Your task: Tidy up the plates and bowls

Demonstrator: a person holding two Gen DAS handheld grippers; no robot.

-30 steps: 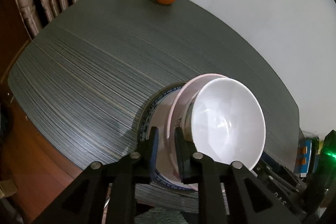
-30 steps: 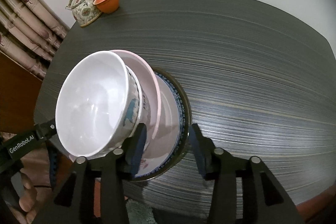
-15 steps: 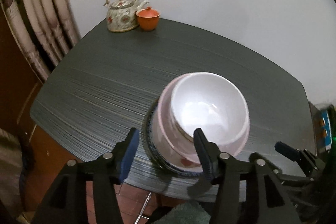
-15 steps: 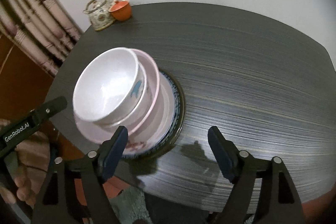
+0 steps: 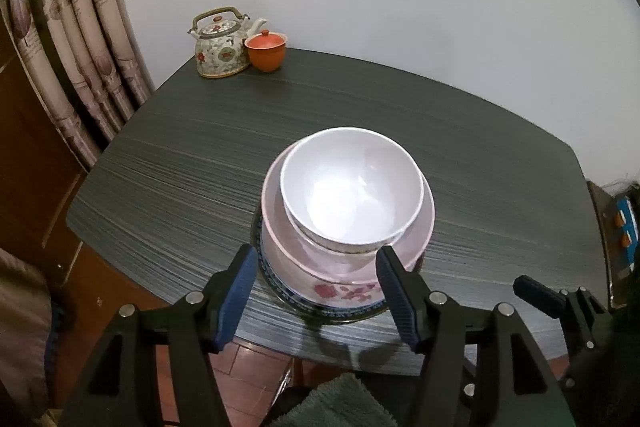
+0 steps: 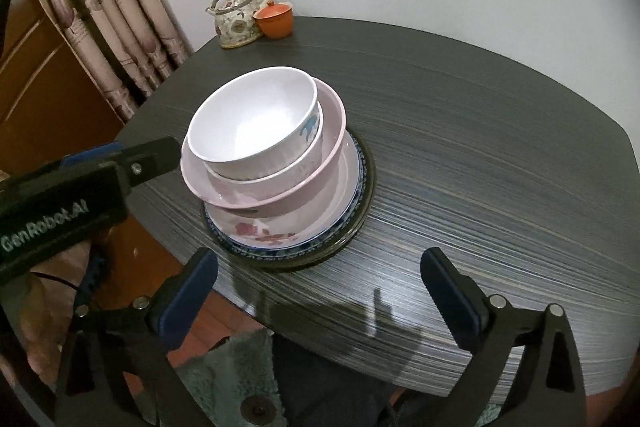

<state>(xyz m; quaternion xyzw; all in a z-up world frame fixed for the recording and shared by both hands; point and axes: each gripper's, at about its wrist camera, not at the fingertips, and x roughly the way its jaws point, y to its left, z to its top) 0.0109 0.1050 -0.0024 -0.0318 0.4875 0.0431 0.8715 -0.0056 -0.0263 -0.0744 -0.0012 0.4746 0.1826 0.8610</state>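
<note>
A stack of dishes sits near the front edge of the dark table (image 5: 180,167). On top is a white bowl (image 5: 352,187) (image 6: 256,115), nested in a second bowl inside a pink bowl (image 5: 424,223) (image 6: 332,131). Under them lie a flowered plate (image 5: 344,291) (image 6: 264,231) and a blue-rimmed plate (image 5: 276,283) on a dark plate. My left gripper (image 5: 316,251) hovers just short of the stack, its jaws opening and its pads off the dishes. My right gripper (image 6: 320,255) is back over the table's front edge, its jaws opening wide with nothing between them.
A flowered teapot (image 5: 220,47) (image 6: 236,19) and an orange lidded cup (image 5: 266,51) (image 6: 276,21) stand at the far left corner against the wall. Curtains (image 5: 80,27) hang left of the table. A green towel (image 6: 232,379) lies below the front edge.
Both grippers let go of the plates and bowls, opened and drew back and up. The stack, tilted between them before, now rests level on the table.
</note>
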